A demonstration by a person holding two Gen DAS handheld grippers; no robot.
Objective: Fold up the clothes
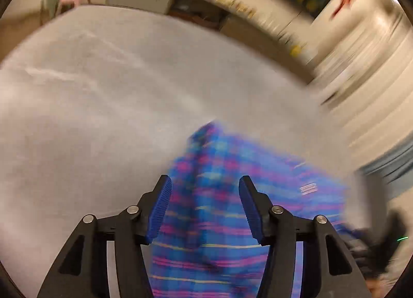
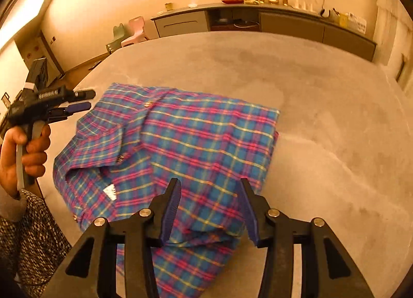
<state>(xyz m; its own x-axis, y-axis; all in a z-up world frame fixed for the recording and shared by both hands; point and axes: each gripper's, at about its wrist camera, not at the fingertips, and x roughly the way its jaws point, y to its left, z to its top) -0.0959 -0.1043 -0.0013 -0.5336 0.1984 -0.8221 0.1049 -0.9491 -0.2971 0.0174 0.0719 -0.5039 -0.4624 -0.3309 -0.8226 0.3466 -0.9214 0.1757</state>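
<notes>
Shirt (image 2: 165,148), plaid in blue, pink and yellow, lies folded into a rough rectangle on the grey surface (image 2: 322,107), collar and a white label toward my left. From the right wrist camera I see it sharply, buttons and pocket included; the left wrist view is smeared by motion and gives only a blurred ridge of the same cloth (image 1: 206,194) rising between its fingers. Right gripper (image 2: 209,207) hangs over the near edge of the shirt, jaws spread, ribbed blue pads clear of the fabric on both sides. Left gripper (image 1: 205,205) is likewise spread; cloth sits between the pads, but I see neither pad pressing on it. Only the right view shows the left gripper from outside (image 2: 51,104), held in a bare hand (image 2: 23,153) with a grey cuff and a patterned sleeve (image 2: 31,233), its tips just beside the collar corner. Surface looks like matte, felt-like grey covering with faint brushed streaks and a rounded far edge. Behind it runs a long low grey cabinet (image 2: 258,22) carrying small items, with pastel chairs (image 2: 131,31) to the left and cream walls.
</notes>
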